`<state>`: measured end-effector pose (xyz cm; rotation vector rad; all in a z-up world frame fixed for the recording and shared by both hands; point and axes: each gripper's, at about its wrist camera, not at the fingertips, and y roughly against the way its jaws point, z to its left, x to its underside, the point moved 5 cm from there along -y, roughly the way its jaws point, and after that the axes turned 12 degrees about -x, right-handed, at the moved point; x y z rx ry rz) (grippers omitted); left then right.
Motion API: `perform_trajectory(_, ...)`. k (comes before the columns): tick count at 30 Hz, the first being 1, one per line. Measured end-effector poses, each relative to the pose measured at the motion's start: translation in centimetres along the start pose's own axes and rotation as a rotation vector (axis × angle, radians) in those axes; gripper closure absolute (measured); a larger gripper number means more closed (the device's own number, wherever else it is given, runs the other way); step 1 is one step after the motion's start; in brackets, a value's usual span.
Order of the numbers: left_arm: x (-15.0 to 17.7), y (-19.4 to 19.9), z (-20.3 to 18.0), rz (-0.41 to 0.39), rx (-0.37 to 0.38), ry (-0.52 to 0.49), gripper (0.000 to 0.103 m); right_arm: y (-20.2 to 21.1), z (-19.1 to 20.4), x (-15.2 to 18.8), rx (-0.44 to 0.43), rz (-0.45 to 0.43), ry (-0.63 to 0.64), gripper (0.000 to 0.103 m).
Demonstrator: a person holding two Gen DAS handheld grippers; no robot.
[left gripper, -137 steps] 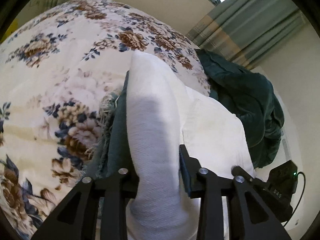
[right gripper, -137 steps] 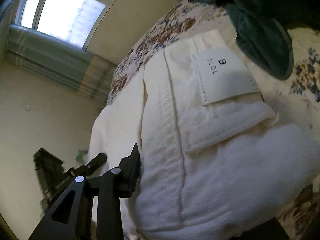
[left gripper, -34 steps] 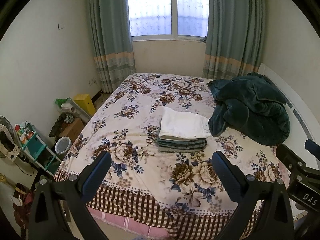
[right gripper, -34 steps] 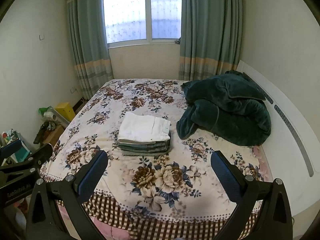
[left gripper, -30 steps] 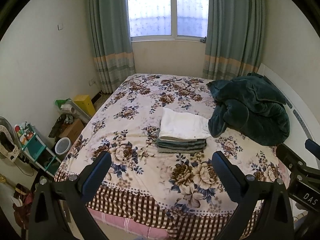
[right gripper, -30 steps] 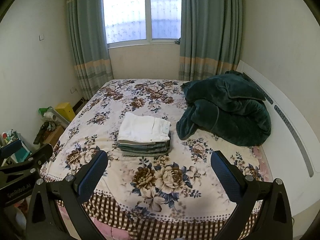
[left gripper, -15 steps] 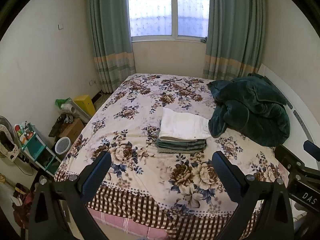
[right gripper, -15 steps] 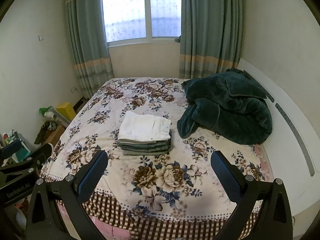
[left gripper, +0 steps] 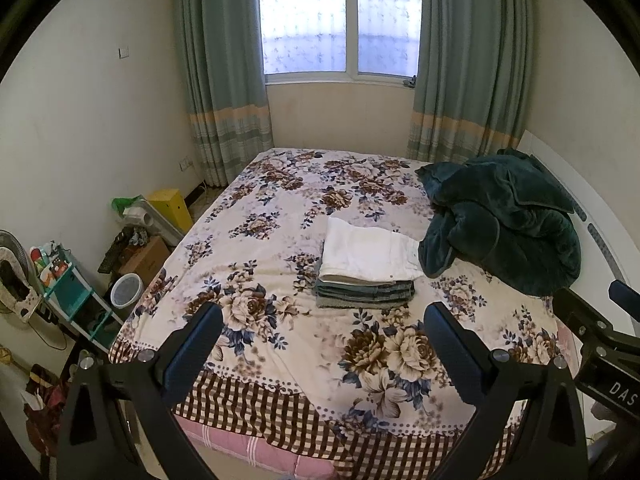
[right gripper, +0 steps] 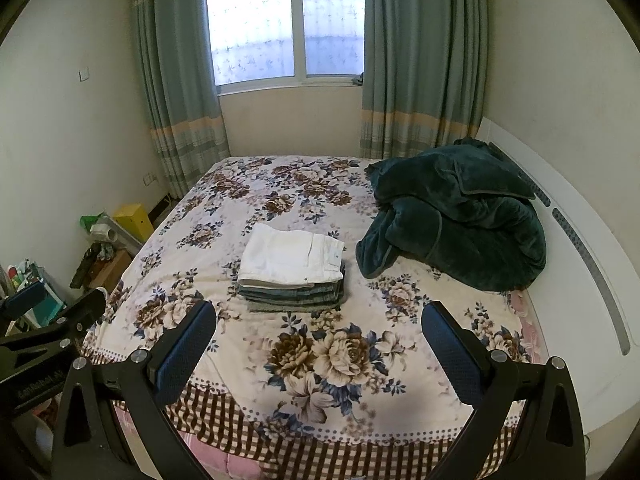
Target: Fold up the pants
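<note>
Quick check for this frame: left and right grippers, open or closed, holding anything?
Left gripper: open, holding nothing, back from the bed.
Right gripper: open, holding nothing; the folded white pants lie on the stack.

One bed (left gripper: 280, 320) – one stack of folded pants (left gripper: 366, 268), one green blanket (left gripper: 504, 220), two curtains (left gripper: 224, 80), one window (left gripper: 340, 20).

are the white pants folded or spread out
Folded: the white pants lie as a neat rectangle atop the stack of folded clothes.
</note>
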<state>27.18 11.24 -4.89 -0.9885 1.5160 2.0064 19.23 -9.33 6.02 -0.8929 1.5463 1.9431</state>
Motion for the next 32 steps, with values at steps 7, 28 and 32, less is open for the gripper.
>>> perform_trajectory(7, 0.0, 0.09, 0.03, -0.004, -0.004, 0.001, 0.0, -0.01, 0.05, -0.14, 0.0, -0.003, -0.001, 0.0)
perform_trajectory(28, -0.02, 0.22, 0.06, -0.003, -0.002, 0.004, 0.0, -0.24, 0.63, -0.73, 0.003, -0.005, -0.001, 0.0)
perform_trajectory(32, -0.57, 0.57, 0.26, -0.011, 0.004, 0.006, 0.0, -0.26, 0.59, -0.7, 0.003, -0.004, 0.0, 0.0)
